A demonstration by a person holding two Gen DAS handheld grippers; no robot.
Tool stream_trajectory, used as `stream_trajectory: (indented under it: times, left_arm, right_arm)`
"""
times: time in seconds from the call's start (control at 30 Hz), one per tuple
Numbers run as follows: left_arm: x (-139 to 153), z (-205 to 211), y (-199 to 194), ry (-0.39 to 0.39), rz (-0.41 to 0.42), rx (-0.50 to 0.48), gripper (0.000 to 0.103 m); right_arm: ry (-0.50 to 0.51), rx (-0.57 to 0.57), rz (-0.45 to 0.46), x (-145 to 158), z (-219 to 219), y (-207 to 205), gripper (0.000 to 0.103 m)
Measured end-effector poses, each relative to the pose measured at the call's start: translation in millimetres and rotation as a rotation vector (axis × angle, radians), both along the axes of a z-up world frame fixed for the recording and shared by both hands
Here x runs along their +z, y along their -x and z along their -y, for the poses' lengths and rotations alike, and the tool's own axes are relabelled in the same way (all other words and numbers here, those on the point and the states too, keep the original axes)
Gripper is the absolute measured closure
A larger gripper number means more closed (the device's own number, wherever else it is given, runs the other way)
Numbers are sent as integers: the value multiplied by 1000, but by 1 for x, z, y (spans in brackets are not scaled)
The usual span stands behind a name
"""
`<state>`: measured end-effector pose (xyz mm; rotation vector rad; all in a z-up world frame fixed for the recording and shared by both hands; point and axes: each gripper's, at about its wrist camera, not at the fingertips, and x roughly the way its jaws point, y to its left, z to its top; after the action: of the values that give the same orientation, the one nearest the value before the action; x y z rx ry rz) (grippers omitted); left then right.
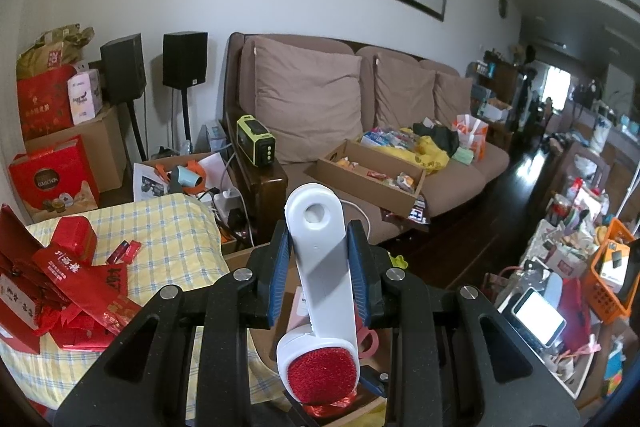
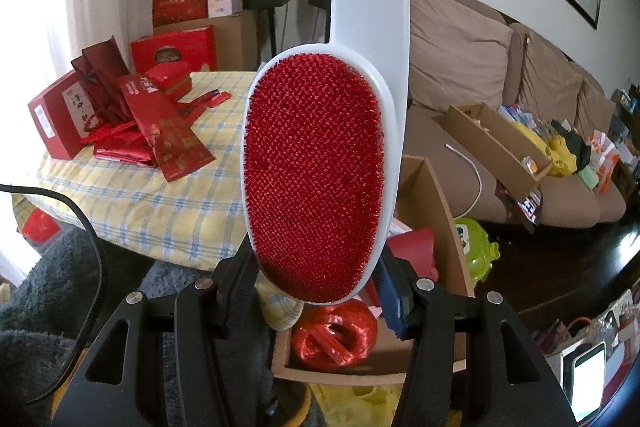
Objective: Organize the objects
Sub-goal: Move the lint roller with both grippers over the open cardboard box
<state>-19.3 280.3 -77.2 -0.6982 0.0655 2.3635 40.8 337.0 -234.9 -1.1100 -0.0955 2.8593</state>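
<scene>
The white plastic lint brush with a red bristle pad (image 1: pixel 320 291) hangs in the air between both hands, above an open brown cardboard box (image 2: pixel 434 211) that stands just beside the near corner of the counter covered in a yellow-and-blue checked cloth (image 2: pixel 132 195). The left tongs (image 1: pixel 320 251) pinch the flat handle below its hanging hole, blue pads pressed on either edge. The right tongs (image 2: pixel 316 287) reach around the rounded pad end; whether their pads actually press it I cannot tell. Gripping both ends likely steadies the long brush for a handover or for lowering it into the box. Inside the box lies a coil of red plastic string (image 2: pixel 334 341), leaving bare floor beside it. Red gift boxes and paper bags (image 2: pixel 120 115) crowd the counter's far left corner, while its near edge lies bare. The brown sofa (image 1: pixel 360 107), well apart, carries a flat cardboard tray (image 1: pixel 372 173).
</scene>
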Motion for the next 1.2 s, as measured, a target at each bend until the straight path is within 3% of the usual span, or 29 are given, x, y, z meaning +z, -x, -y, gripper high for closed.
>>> stream_trajectory:
  times: [1.2]
  left_arm:
    - [-16, -36, 3, 37, 11, -28, 75]
  right_arm:
    - [-35, -51, 39, -9, -24, 2, 48]
